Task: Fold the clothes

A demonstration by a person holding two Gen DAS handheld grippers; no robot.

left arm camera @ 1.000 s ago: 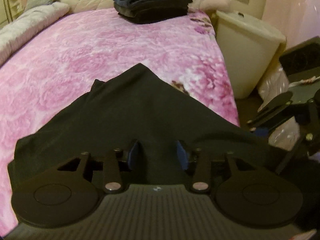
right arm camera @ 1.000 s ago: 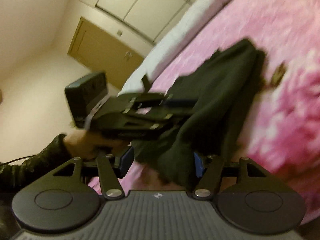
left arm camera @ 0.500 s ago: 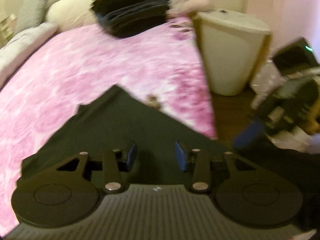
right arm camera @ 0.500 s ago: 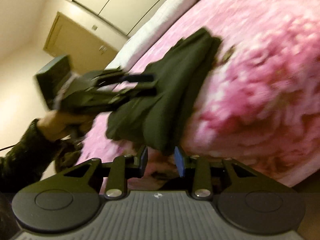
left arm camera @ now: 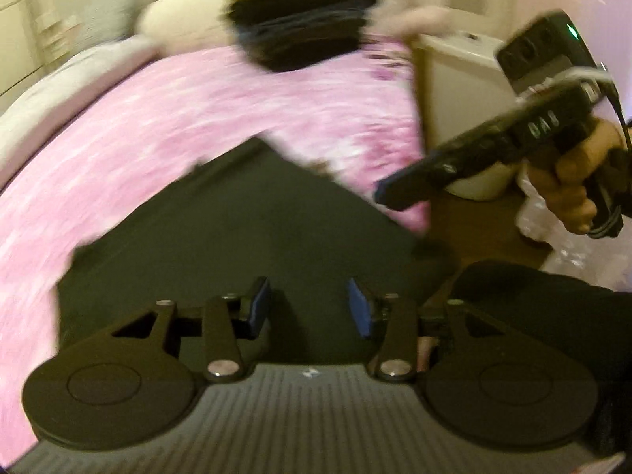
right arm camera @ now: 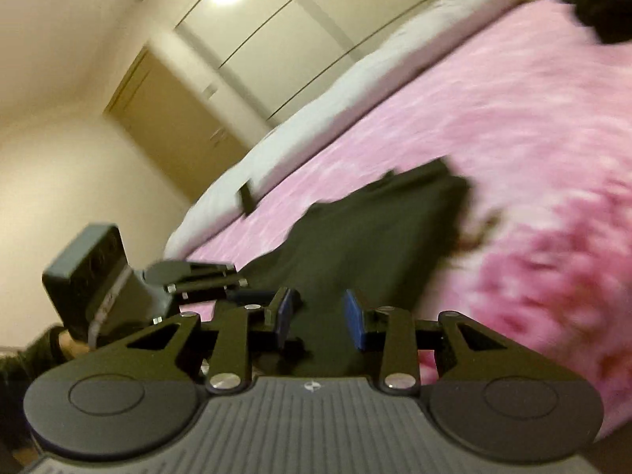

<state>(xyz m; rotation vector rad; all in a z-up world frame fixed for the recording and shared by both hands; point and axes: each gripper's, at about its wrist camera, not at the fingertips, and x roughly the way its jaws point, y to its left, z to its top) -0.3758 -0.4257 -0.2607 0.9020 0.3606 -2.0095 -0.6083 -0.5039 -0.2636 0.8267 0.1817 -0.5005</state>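
Your right tool [right arm camera: 315, 314] has let go of the dark garment [left arm camera: 245, 233] and, like your left tool [left arm camera: 308, 308], hangs spread above it, so regrasp an edge on the bed [left arm camera: 158, 118].

- The garment [left arm camera: 245, 233] lies spread on the bed [left arm camera: 138, 126], at its near edge.
- A stack of folded clothes [left arm camera: 304, 27] sits at the far end of the bed, well apart from the garment.
- A bin [left arm camera: 462, 91] stands on the floor just right of the bed.
- The right gripper [left arm camera: 381, 193] hangs right of the garment, over the bed's edge.
- The left gripper [left arm camera: 308, 306] is above the garment's near part.
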